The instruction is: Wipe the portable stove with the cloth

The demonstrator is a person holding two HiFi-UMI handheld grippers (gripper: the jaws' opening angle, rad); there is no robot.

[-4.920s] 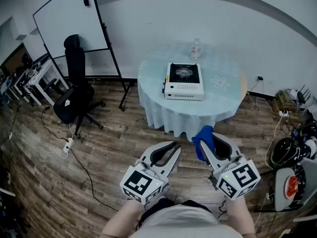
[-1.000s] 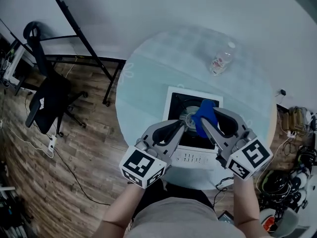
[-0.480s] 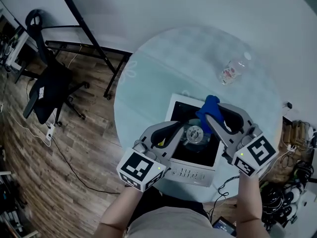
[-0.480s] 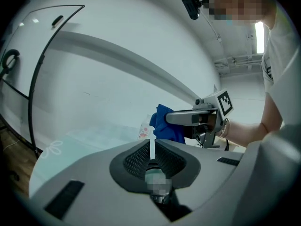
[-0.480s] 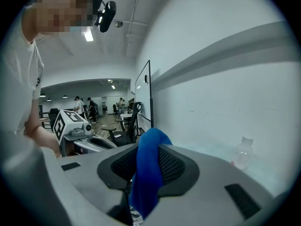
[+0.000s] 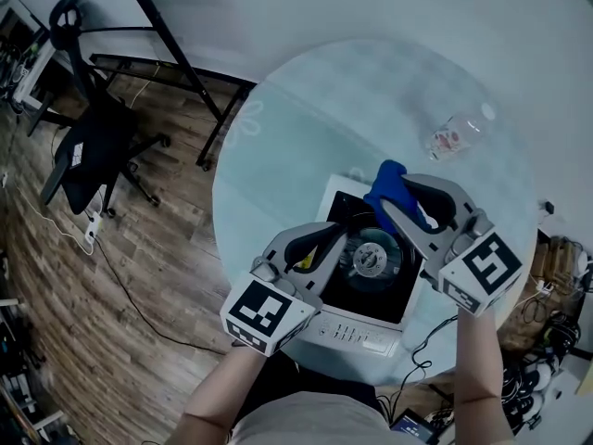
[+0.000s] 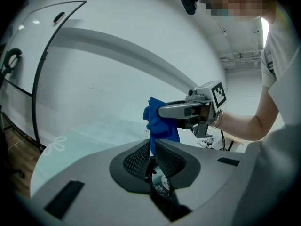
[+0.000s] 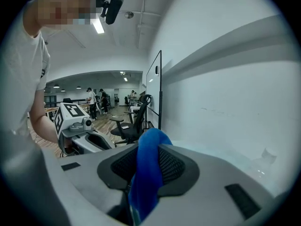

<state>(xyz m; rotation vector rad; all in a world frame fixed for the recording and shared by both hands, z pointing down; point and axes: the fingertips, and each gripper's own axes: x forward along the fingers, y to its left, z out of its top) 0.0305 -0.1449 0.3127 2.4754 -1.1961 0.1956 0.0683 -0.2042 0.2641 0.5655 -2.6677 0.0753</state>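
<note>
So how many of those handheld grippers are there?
2. The left gripper is over the left edge of the stove, fingers shut and empty; the right gripper is over its far edge, holding the blue cloth.

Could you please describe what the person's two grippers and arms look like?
The left gripper and the right gripper are both light grey, with curved fingers lined inside with black mesh-patterned pads. Each has a white cube at its rear, printed with black square markers. The person wears a light short-sleeved shirt, so the forearms are bare.
</note>
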